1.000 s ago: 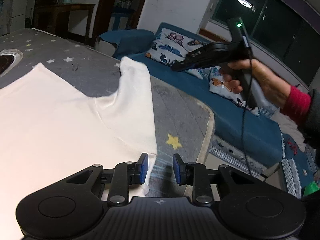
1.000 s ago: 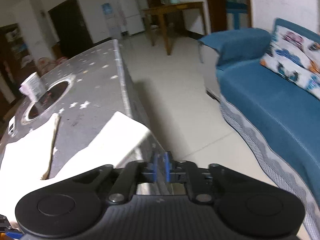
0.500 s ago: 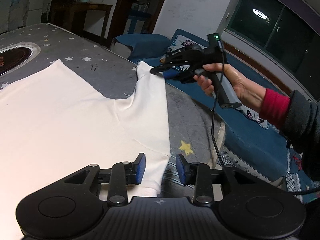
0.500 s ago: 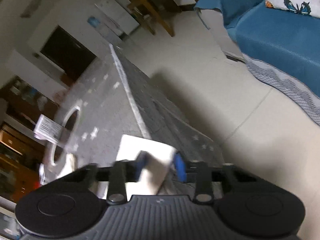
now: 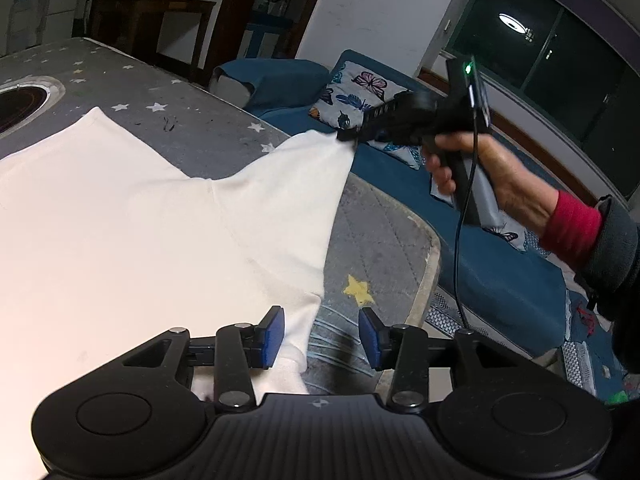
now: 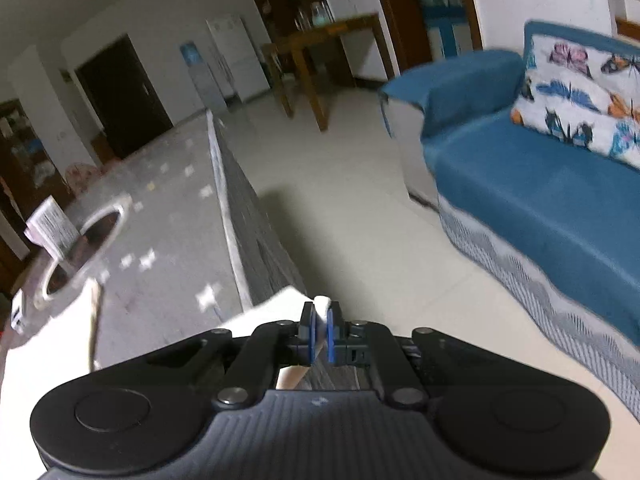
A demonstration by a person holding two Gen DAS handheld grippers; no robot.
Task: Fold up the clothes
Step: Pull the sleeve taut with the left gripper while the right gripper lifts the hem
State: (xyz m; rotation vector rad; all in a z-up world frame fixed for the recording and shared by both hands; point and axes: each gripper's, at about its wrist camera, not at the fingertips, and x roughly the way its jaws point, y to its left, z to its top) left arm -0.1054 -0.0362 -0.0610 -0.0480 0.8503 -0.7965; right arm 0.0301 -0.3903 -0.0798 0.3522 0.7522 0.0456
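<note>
A white garment (image 5: 120,232) lies spread on a grey star-patterned table (image 5: 372,232). My left gripper (image 5: 320,338) is open, its jaws either side of the garment's near corner at the table's front. My right gripper (image 5: 344,135) is shut on the end of the white sleeve (image 5: 320,152) and holds it lifted off the table at the far edge. In the right wrist view the gripper (image 6: 319,338) pinches a fold of white cloth (image 6: 321,308) between its blue pads.
A blue sofa (image 5: 500,276) with butterfly cushions (image 5: 360,96) stands just beyond the table's right edge (image 5: 428,268). A round dark opening (image 5: 20,104) is set in the table at the far left. A wooden table (image 6: 320,40) stands across the room.
My right gripper came down to the sleeve end, closed on it and lifted it. My left gripper opened wider around the near corner.
</note>
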